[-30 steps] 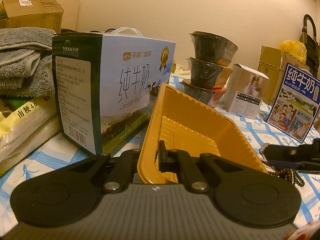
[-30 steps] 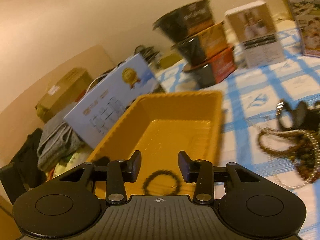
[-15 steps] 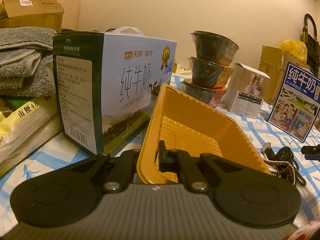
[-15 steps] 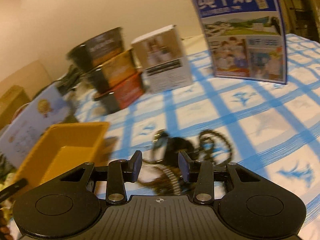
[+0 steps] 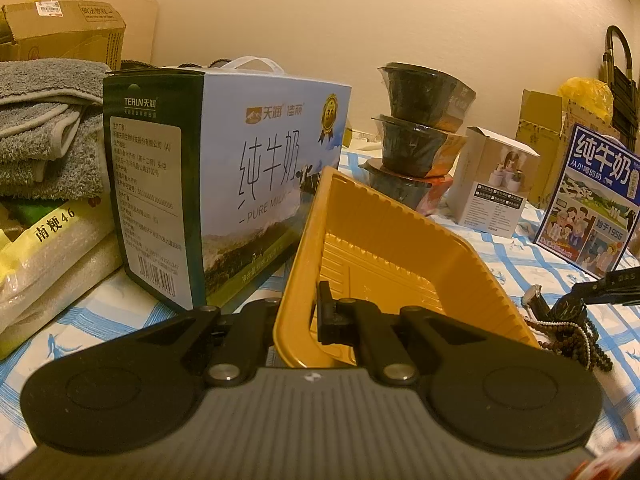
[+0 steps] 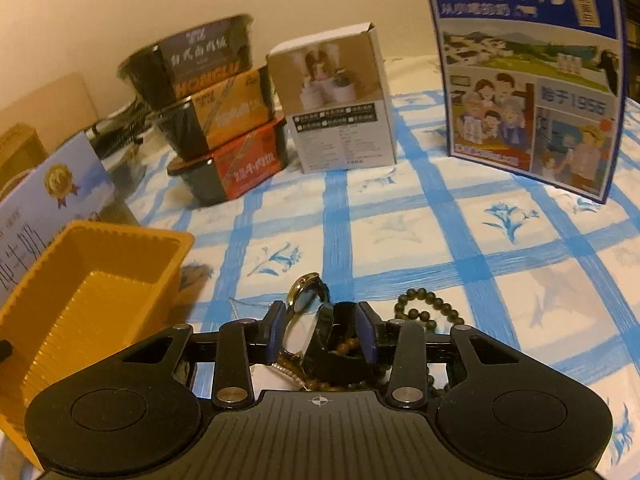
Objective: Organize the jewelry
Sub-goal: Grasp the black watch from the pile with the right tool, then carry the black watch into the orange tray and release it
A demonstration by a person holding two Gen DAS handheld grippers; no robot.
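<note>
A yellow plastic tray (image 5: 380, 240) stands tilted on the blue-checked cloth, and my left gripper (image 5: 298, 304) is shut on its near rim. Right of the tray lies a jewelry pile (image 5: 568, 328) of bead strings and a watch. My right gripper (image 6: 322, 328) is down over that pile, and its jaws are closing. Between its pads sits a gold-rimmed wristwatch (image 6: 306, 296) with a black strap (image 6: 332, 344). A dark bead bracelet (image 6: 428, 306) lies just to the right. The tray (image 6: 92, 296) shows at the left of the right wrist view.
A large milk carton (image 5: 224, 184) stands close behind the tray on the left. Three stacked bowls (image 5: 420, 132), a small white box (image 5: 492, 184) and a blue milk box (image 5: 592, 208) line the back. Towels (image 5: 44, 128) and rice bags (image 5: 48, 248) fill the far left.
My right gripper swung away from above the tray, rightward and down onto the jewelry pile, and its jaws narrowed around the watch. The left gripper and tray stayed put.
</note>
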